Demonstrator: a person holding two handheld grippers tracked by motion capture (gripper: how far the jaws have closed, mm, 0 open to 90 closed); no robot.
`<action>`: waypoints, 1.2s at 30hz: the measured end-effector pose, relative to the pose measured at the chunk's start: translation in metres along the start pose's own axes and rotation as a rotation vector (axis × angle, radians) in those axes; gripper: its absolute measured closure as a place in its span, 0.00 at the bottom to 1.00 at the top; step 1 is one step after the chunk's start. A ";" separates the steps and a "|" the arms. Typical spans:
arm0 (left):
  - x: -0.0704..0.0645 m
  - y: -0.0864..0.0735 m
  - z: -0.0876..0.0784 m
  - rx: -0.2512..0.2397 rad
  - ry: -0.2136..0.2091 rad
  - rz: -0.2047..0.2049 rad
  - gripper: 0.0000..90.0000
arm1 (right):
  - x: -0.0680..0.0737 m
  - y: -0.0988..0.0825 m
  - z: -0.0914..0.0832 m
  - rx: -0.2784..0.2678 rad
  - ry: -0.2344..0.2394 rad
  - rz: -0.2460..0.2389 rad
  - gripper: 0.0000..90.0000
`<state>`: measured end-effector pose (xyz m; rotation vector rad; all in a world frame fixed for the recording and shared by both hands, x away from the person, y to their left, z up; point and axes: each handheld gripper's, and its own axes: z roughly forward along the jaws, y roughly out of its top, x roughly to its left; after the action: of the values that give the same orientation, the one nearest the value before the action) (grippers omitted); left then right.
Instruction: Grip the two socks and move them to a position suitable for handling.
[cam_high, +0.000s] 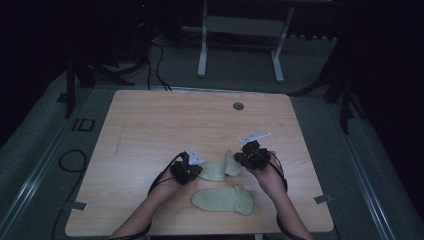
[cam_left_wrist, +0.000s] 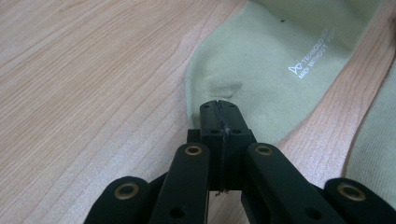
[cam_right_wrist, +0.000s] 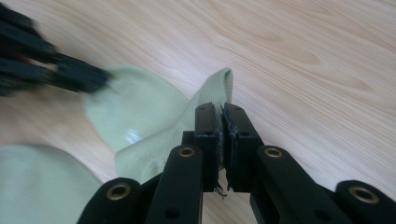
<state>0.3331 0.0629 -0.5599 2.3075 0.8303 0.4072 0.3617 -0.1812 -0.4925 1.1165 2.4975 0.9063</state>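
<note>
On the wooden table (cam_high: 150, 125) two pale green socks lay near the person's edge: the near sock (cam_high: 223, 199) flat and untouched, and the far sock (cam_high: 216, 169) just beyond it, stretched between the two grippers. The far sock's long axis ran across the table from left to right, with one end toward the left and the other end turned up at the right, where the cloth rose off the wood. The left gripper (cam_left_wrist: 219, 109) had its jaws together, pinching the rounded edge of the far sock and pinning it against the table. The right gripper (cam_right_wrist: 220, 116) had its jaws clamped on the opposite end, a fold of ribbed cloth standing up between them. The step in hand looked like a fold of the far sock, or a lift to lay it over its mate. The next move probably called for carrying the raised end across toward the left gripper while that end stayed pinned, keeping the cloth taut so it folded squarely.
</note>
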 end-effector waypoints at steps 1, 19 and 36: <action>0.000 0.000 0.000 0.001 0.001 0.001 0.99 | -0.004 -0.003 0.000 0.003 -0.009 0.009 0.94; 0.000 0.007 -0.011 -0.072 -0.006 -0.071 0.90 | -0.036 -0.037 0.015 0.048 -0.060 0.084 0.77; 0.000 0.018 0.014 0.005 0.042 -0.027 0.91 | -0.016 -0.038 0.039 0.061 -0.066 -0.048 0.77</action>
<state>0.3479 0.0454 -0.5583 2.2973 0.8828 0.4439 0.3689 -0.1956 -0.5475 1.0813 2.5028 0.7720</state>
